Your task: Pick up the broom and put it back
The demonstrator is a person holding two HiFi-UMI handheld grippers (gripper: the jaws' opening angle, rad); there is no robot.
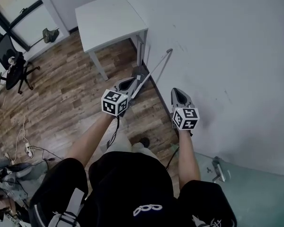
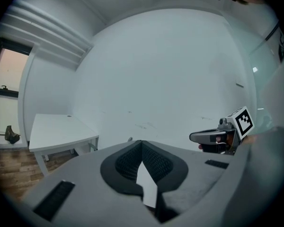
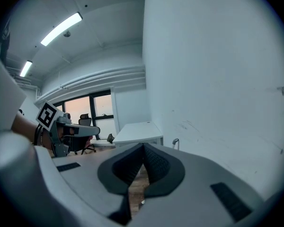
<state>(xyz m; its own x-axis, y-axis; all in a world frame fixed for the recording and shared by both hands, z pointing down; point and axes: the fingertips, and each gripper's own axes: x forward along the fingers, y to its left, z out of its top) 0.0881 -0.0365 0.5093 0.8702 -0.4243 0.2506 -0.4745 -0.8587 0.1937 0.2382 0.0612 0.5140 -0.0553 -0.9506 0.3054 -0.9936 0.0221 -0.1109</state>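
The broom (image 1: 157, 66) leans against the white wall; its thin pale handle slants up to a hooked top end, and its dark head sits on the wood floor by the table leg. The handle's top (image 2: 130, 139) shows just beyond the left jaws, and also past the right jaws as a small hook (image 3: 175, 141). My left gripper (image 1: 131, 81) is just short of the lower handle, jaws closed, tips meeting, nothing gripped (image 2: 142, 144). My right gripper (image 1: 176, 90) is farther right near the wall, shut and empty (image 3: 143, 147).
A white table (image 1: 109, 18) stands against the wall just beyond the broom. A black office chair (image 1: 12, 65) and loose cables (image 1: 26, 145) are off to the left on the floor. A glass door with a metal handle (image 1: 218, 170) is at the lower right.
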